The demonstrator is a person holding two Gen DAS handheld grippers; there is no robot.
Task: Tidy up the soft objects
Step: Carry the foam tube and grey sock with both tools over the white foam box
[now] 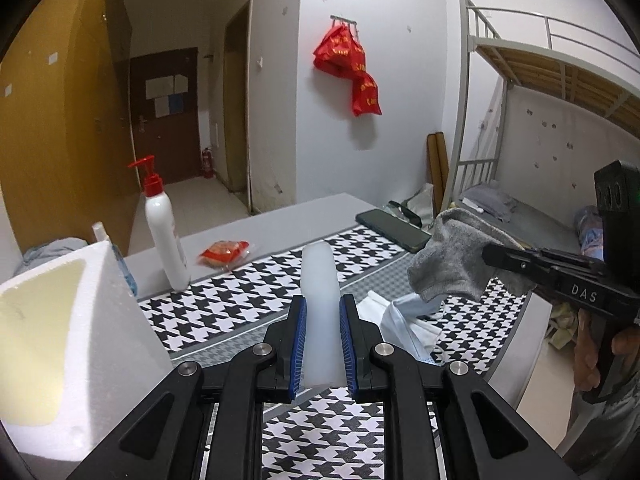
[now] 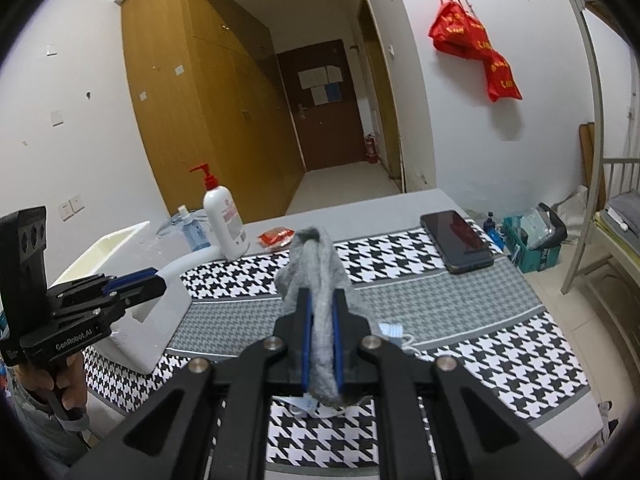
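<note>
My left gripper (image 1: 322,316) is shut on a translucent white soft strip (image 1: 318,280) that curves forward above the houndstooth cloth; the strip also shows in the right wrist view (image 2: 192,260), bending toward the white foam box (image 2: 132,280). My right gripper (image 2: 321,312) is shut on a grey sock (image 2: 316,264) held above the table; the sock hangs at the right in the left wrist view (image 1: 452,256). Blue and white face masks (image 1: 404,320) lie crumpled on the cloth under the sock. The foam box (image 1: 80,320) stands close at the left.
A white pump bottle with a red top (image 1: 164,224), a red snack packet (image 1: 226,252) and a dark phone (image 1: 392,228) are on the table's far side. A small blue bottle (image 2: 194,232) stands behind the foam box. A bunk bed (image 1: 540,120) is at the right.
</note>
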